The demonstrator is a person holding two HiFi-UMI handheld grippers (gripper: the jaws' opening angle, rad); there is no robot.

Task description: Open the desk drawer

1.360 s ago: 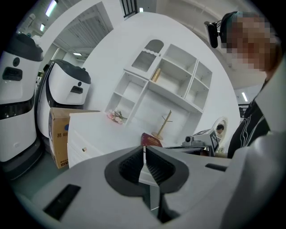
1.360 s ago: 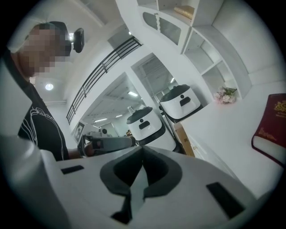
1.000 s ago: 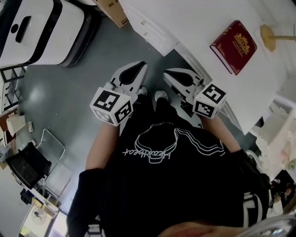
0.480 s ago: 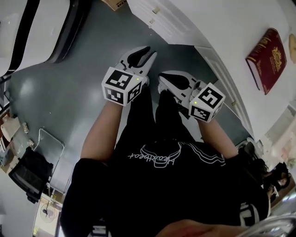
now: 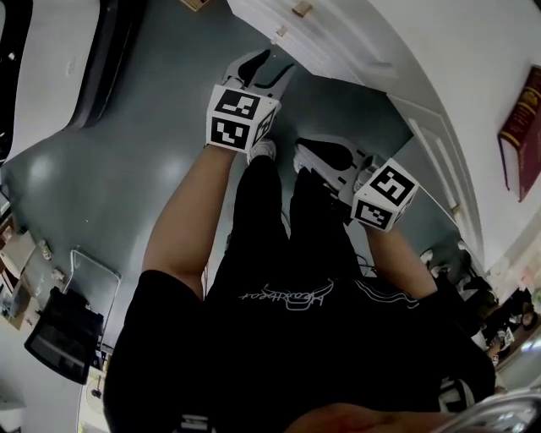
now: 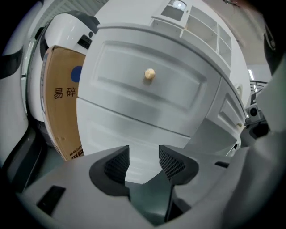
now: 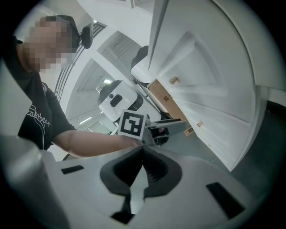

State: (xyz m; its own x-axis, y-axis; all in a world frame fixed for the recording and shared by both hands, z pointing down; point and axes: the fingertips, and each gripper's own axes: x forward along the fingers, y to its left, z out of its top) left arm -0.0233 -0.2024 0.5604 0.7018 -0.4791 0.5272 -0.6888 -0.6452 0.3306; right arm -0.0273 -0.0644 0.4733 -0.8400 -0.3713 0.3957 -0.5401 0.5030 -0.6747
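The white desk (image 5: 406,42) has a pedestal of drawers, each with a small wooden knob (image 5: 302,8). In the left gripper view the nearest drawer front (image 6: 134,96) fills the frame and its knob (image 6: 149,74) sits above the jaws, well apart from them. My left gripper (image 6: 144,160) has its jaws opening, with nothing between the pads (image 6: 172,162). It hovers just in front of the drawers (image 5: 275,61). My right gripper (image 5: 298,154) hangs lower and nearer my legs, its jaws shut on nothing (image 7: 142,151).
A brown cardboard box (image 6: 62,112) stands left of the drawers, beside a white and black appliance (image 5: 51,51). A red book (image 5: 524,127) lies on the desk top. A black chair (image 5: 59,347) stands on the grey floor at the lower left.
Both grippers have dropped from chest height toward the drawer fronts. The left gripper's jaws have gone from shut to open. The right gripper stays shut.
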